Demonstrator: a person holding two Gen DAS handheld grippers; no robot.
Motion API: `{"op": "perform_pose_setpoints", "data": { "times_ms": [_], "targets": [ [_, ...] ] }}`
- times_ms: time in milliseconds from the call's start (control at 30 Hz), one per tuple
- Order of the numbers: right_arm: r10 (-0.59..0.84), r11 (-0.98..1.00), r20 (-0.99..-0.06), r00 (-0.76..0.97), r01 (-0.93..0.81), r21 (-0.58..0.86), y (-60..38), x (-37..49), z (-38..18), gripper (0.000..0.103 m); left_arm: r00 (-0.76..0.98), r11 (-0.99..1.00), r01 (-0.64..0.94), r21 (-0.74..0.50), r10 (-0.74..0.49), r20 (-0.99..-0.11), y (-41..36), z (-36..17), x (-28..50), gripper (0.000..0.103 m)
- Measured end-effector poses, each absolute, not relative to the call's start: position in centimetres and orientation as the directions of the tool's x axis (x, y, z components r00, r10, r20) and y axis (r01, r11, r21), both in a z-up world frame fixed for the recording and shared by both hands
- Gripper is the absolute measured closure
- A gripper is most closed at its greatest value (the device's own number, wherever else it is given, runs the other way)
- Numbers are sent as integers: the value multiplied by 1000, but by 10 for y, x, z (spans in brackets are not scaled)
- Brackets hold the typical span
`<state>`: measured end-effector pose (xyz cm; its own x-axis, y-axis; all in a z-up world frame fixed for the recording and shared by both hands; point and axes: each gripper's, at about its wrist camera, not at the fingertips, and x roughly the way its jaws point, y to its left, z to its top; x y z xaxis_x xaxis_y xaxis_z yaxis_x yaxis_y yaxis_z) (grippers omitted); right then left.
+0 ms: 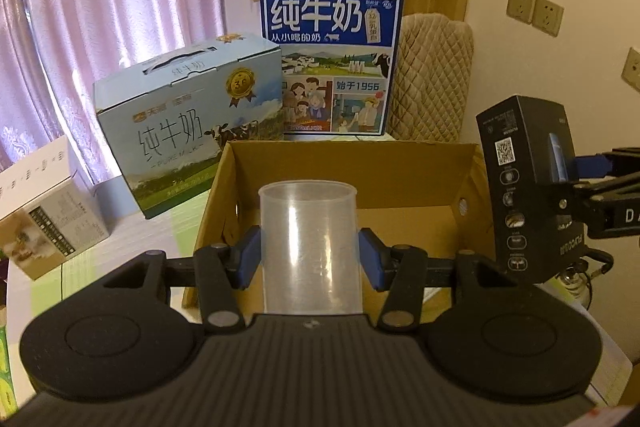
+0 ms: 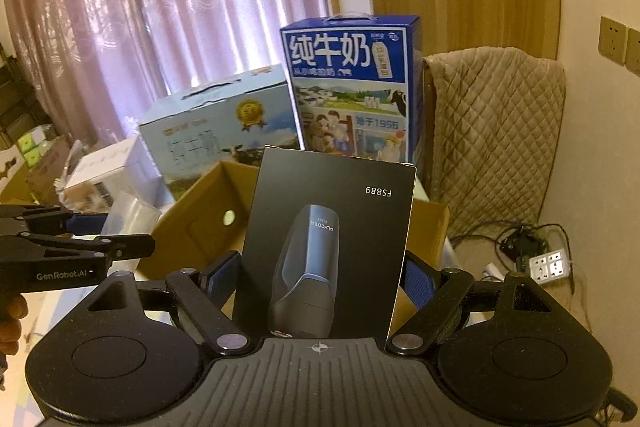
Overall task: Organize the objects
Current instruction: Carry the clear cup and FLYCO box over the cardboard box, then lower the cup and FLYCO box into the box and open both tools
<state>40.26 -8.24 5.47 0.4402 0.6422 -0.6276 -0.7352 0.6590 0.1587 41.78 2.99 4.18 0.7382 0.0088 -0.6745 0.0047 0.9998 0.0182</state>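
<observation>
My left gripper (image 1: 308, 255) is shut on a clear plastic cup (image 1: 309, 227) and holds it upright over the near edge of an open cardboard box (image 1: 400, 183). My right gripper (image 2: 320, 279) is shut on a black shaver box (image 2: 328, 227), held upright above the cardboard box's right side (image 2: 200, 223). In the left wrist view the shaver box (image 1: 520, 187) hangs at the right, by the box's right wall. In the right wrist view the left gripper (image 2: 92, 239) and the cup (image 2: 132, 215) show at the left.
A pale blue milk carton (image 1: 188, 123) and a tall dark blue milk carton (image 1: 330, 59) stand behind the cardboard box. A white box (image 1: 44, 211) sits at the left. A quilted chair back (image 1: 436, 75) is at the right. A power strip (image 2: 550, 267) with cables lies on the floor.
</observation>
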Motion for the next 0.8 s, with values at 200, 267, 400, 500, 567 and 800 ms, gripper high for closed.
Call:
{"op": "perform_pose_setpoints", "data": {
  "times_ms": [200,267,400,500,567,800],
  "targets": [
    [600,678,-670,438,-723,135,-58,430,34,23,690,1000,-3,24,20,-723,33,20,457,56],
    [583,683,-693,425,-718,134,-50,438,24,23,669,999,-3,34,27,-742,35,11,469,56],
    [546,688,-731,410,-717,112,-37,453,5,23,624,999,-5,43,36,-780,41,-7,489,56],
    [522,690,-752,401,-717,97,-31,460,-6,23,592,998,0,67,54,-804,43,-22,501,56],
    [508,690,-763,399,-719,83,-28,464,-12,23,571,997,3,83,66,-818,43,-31,507,56],
    [465,694,-793,394,-718,51,-22,472,-27,23,523,993,20,114,87,-848,44,-52,523,56]
  ]
}}
